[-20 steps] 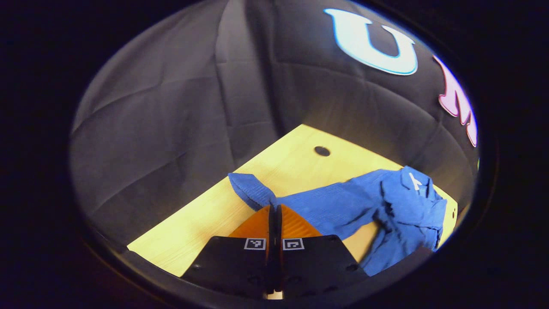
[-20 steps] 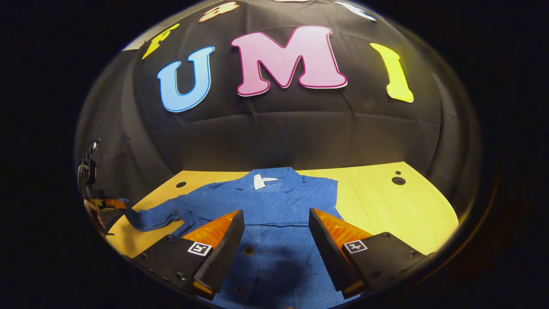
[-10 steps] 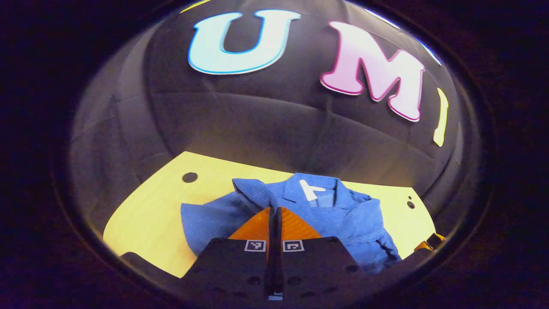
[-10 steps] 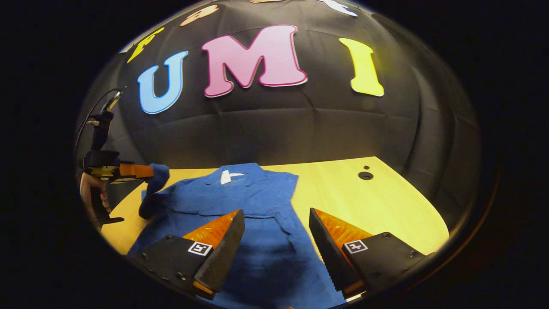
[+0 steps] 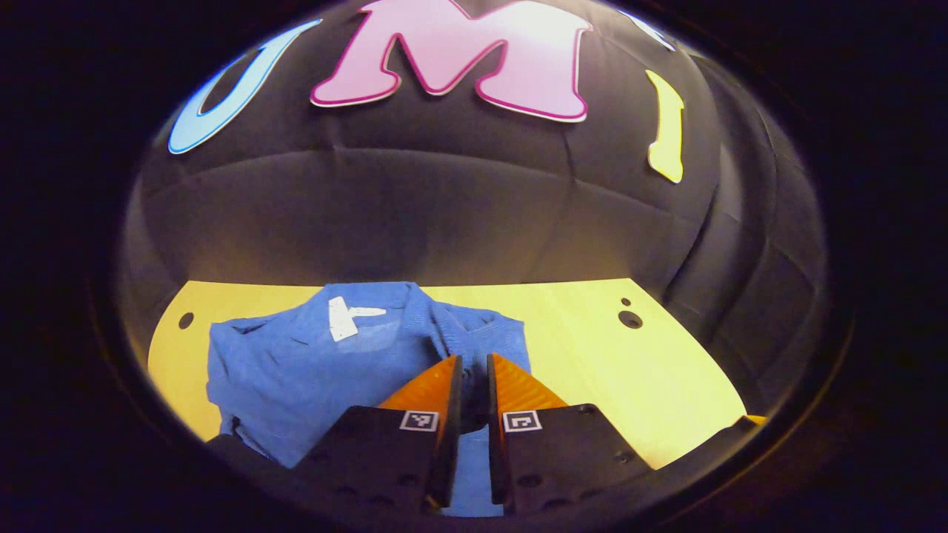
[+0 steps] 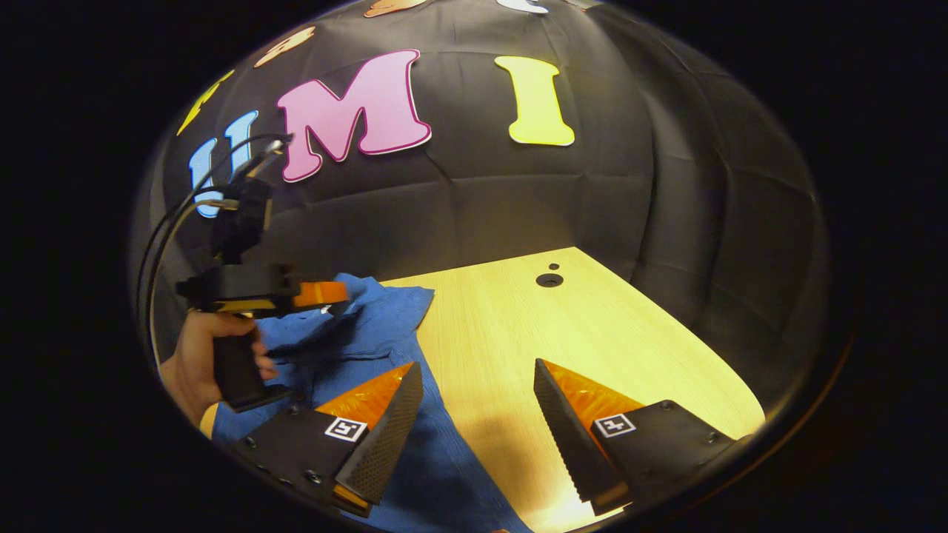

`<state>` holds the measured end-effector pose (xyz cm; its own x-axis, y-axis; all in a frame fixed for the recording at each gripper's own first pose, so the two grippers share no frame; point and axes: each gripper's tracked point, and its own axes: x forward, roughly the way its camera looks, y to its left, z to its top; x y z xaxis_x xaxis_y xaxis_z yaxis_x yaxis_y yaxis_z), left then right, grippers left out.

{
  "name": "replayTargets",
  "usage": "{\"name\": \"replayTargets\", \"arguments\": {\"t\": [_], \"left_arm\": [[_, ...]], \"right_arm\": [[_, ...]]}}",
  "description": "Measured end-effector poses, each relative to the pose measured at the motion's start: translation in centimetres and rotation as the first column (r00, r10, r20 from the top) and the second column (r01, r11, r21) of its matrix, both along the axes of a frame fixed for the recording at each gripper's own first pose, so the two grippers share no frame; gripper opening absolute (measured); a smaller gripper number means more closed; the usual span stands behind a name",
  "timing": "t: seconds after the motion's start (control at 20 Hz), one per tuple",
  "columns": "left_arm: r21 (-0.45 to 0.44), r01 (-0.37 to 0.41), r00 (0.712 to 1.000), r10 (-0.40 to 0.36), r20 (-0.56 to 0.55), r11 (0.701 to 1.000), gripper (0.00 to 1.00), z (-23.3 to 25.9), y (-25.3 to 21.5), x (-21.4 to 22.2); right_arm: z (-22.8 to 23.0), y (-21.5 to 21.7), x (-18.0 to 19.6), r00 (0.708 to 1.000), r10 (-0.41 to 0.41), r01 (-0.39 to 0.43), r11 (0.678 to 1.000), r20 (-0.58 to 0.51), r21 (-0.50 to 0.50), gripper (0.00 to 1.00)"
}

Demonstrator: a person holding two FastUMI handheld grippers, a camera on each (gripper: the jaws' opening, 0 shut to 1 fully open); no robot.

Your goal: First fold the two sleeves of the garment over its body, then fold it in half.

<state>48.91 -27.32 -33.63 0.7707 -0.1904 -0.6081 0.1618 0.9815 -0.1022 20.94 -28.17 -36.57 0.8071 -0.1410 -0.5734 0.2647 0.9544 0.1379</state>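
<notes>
- My left claw (image 5: pixel 472 374) had its fingers a narrow slit apart, with nothing between them that I could see; the tips hung over the shirt's (image 5: pixel 311 363) right-hand edge in the left gripper view, and I couldn't tell whether they touched the cloth.
- In the right gripper view that same claw (image 6: pixel 326 294) sat at the far left, gripped by a hand (image 6: pixel 194 363) on its handle, cables looping up behind it, its tip over the blue cloth near the collar.
- My right claw (image 6: pixel 474 377) stood wide apart and held nothing; one finger (image 6: pixel 381 429) was above the shirt's hem side, the other above bare wood.
- The shirt (image 6: pixel 370 348) lay bunched on the left part of the table (image 6: pixel 592 333), collar and white neck tag (image 5: pixel 341 318) toward the back wall, with folds piled along its left side in the left gripper view.
- To the right of the shirt's edge the tabletop was bare pale wood, apart from small round holes (image 6: pixel 549 280) near the far corner.
- Black creased cloth (image 6: pixel 481 200) walled the booth behind and to the sides.
</notes>
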Motion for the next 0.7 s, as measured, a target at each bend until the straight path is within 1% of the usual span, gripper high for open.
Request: {"name": "replayTargets", "arguments": {"t": [0.15, 0.3, 0.4, 0.45, 0.5, 0.6, 0.65, 0.7], "left_arm": [[-0.004, 0.0, 1.0, 0.0, 0.008, 1.0, 0.84, 0.4, -0.4, -0.6], [-0.021, -0.013, 0.998, 0.014, 0.06, 1.0, 0.84, 2.6, 2.2, -3.0], [-0.037, -0.007, 0.997, 0.01, 0.078, 0.999, 0.83, 3.6, 4.4, -6.1], [-0.03, -0.012, 0.998, 0.015, 0.068, 0.999, 0.82, 3.7, 6.0, -8.1], [-0.014, -0.021, 0.999, 0.022, 0.049, 1.0, 0.83, 3.4, 7.9, -10.5], [0.049, -0.044, 0.999, 0.045, -0.018, 0.998, 0.83, 2.3, 12.4, -16.0], [0.093, -0.061, 0.996, 0.067, -0.06, 0.994, 0.84, 1.5, 14.9, -19.1], [0.139, -0.086, 0.99, 0.1, -0.098, 0.987, 0.84, 0.9, 17.5, -22.4]], "right_arm": [[-0.7, 0.4, -1.0, 0.999, 0.018, -0.018, 1.0, -0.028, -0.011, 0.95], [-1.3, 1.2, -2.1, 0.999, 0.023, -0.023, 1.0, -0.047, -0.001, 0.95], [-2.1, 1.8, -3.5, 0.997, 0.027, -0.026, 1.0, -0.074, 0.006, 0.95], [-2.8, 2.3, -4.3, 0.995, 0.037, -0.037, 0.999, -0.096, 0.009, 0.95], [-3.4, 2.7, -5.3, 0.991, 0.053, -0.051, 0.999, -0.123, 0.014, 0.95], [-4.4, 3.3, -7.4, 0.981, 0.078, -0.075, 0.997, -0.18, 0.024, 0.95], [-4.8, 3.7, -8.6, 0.974, 0.089, -0.082, 0.996, -0.21, 0.045, 0.91], [-5.1, 4.2, -9.8, 0.968, 0.1, -0.087, 0.994, -0.23, 0.066, 0.96]]}}
